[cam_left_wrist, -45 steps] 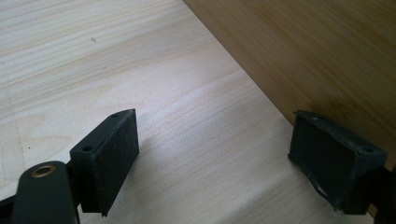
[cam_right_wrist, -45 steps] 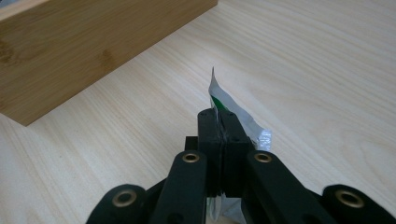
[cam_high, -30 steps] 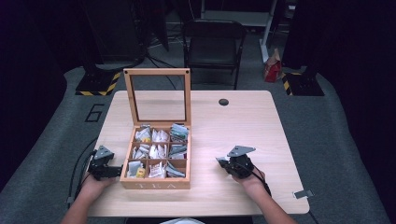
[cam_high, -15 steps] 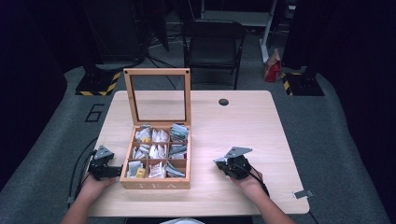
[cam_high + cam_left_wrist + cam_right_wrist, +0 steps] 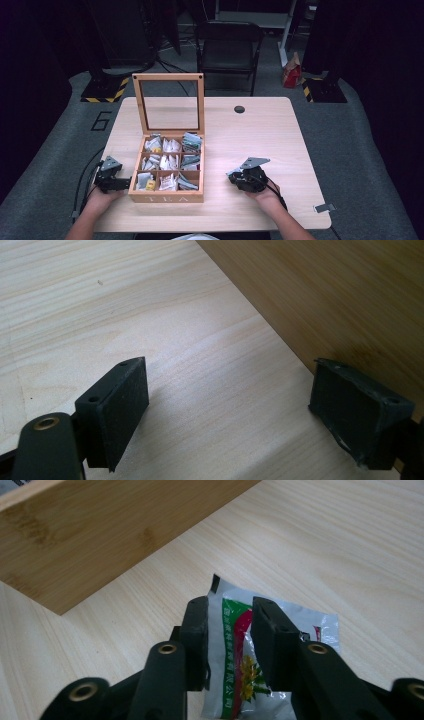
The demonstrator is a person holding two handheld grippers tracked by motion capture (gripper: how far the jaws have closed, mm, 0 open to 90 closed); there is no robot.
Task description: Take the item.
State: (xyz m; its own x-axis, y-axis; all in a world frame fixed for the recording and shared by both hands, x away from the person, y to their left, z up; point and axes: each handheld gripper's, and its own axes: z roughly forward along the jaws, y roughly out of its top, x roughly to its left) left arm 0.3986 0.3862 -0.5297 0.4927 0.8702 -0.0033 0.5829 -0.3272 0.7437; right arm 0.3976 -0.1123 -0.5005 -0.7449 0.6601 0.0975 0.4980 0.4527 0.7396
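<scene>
From the high view, I saw a pale wooden table (image 5: 260, 135) with a wooden tea box (image 5: 167, 192) standing on its near left part, its glass-paned lid (image 5: 168, 102) raised upright at the back. The box was divided into compartments packed with small tea packets (image 5: 171, 162), mostly white and silvery. My left gripper (image 5: 120, 183) sat at the box's left wall, low on the table, with my hand behind it. Through the left gripper view, its two black jaws stood wide apart with bare tabletop between them; the right-hand pad (image 5: 357, 412) lay right against the box's wooden side (image 5: 340, 300), though I could not tell whether it actually touched. My right gripper (image 5: 234, 176) rested on the table well to the right of the box, pointing toward it. In the right gripper view, a silvery tea sachet (image 5: 235, 645) printed with green, red and a yellow flower lay flat on the table, just beside the box's corner (image 5: 100, 540). The jaws had just been opening, and they stood a little apart with the sachet between them; the pads no longer appeared to press on it, so the packet lay released on the wood.
</scene>
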